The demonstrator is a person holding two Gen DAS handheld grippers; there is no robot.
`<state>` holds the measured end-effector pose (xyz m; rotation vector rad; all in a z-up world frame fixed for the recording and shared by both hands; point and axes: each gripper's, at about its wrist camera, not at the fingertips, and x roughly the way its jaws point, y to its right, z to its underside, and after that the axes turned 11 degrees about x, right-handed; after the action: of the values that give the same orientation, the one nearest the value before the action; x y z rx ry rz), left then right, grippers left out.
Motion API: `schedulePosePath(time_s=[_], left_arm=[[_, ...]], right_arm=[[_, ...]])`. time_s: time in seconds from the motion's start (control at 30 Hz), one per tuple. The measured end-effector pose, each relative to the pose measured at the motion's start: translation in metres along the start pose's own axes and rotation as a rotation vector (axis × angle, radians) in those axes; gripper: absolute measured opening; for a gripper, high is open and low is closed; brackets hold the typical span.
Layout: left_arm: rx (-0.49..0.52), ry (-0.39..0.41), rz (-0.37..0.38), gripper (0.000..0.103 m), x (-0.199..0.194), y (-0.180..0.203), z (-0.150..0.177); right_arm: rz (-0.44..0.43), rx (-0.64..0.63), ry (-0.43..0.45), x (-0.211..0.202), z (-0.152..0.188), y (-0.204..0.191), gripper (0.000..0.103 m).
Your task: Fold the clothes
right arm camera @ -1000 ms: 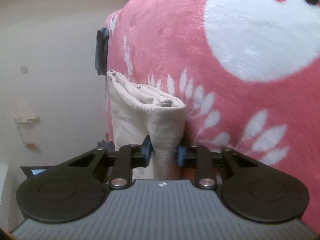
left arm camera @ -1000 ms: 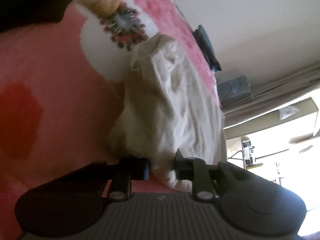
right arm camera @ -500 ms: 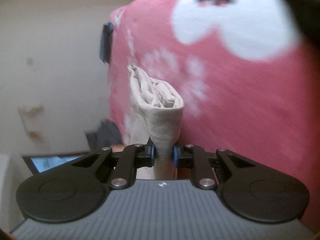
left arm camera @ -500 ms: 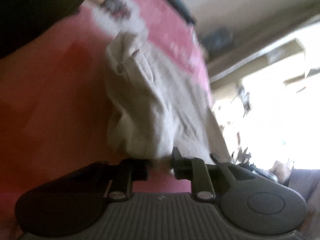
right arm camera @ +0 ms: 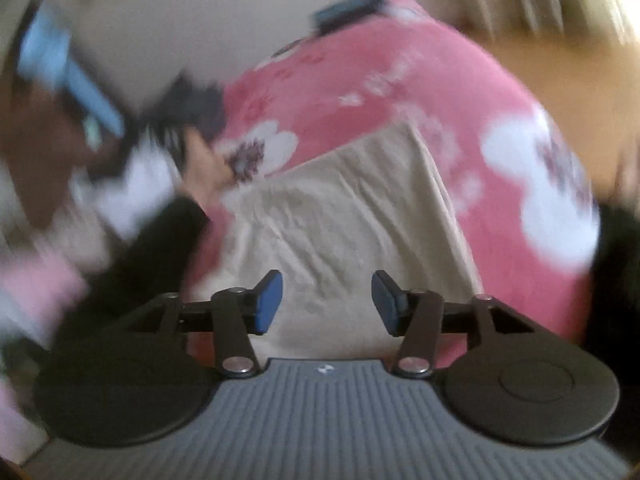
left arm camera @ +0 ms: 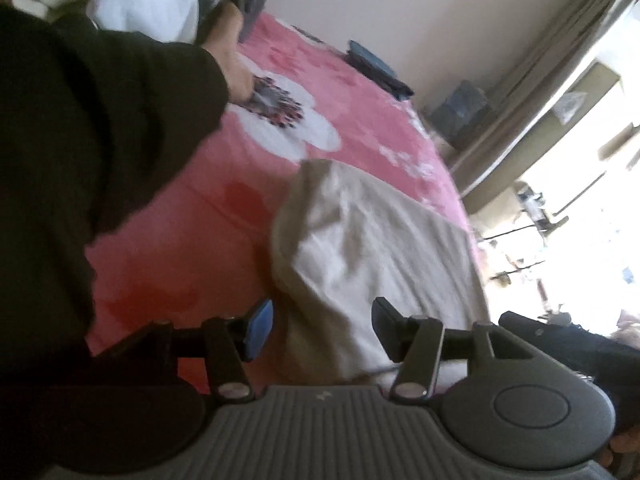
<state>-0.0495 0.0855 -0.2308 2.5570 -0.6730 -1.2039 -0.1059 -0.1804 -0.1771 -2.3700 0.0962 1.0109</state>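
Now the folded beige cotton garment (left arm camera: 372,252) lies flat on the pink fleece bed blanket with white flowers (left arm camera: 192,196), near both cameras. Left claw (left arm camera: 322,330) has its jaws spreading apart, blue pads either side of the garment's near edge but clear of the cloth, gripping nothing. Right claw (right arm camera: 327,304) is likewise spreading, hovering above the garment (right arm camera: 340,224) with nothing between its pads. A person's black sleeve (left arm camera: 80,140) fills the left of the left wrist view. A dark folded item (left arm camera: 376,68) sits at the blanket's far edge by the wall.
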Motion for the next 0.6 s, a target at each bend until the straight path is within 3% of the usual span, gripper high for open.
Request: schedulePosePath(time_s=[0.13, 0.37, 0.6], left_arm=[[0.02, -0.038, -0.028, 0.055, 0.014, -0.008, -0.015], [0.104, -0.141, 0.028, 0.052, 0.044, -0.001, -0.007], [0.147, -0.206, 0.122, 0.052, 0.054, 0.008, 0.004]], right_arm=[[0.117, -0.257, 0.009, 0.033, 0.006, -0.036, 0.049], [-0.027, -0.457, -0.044, 0.071, 0.002, -0.084, 0.047], [-0.159, -0.621, -0.19, 0.13, -0.002, -0.115, 0.022]])
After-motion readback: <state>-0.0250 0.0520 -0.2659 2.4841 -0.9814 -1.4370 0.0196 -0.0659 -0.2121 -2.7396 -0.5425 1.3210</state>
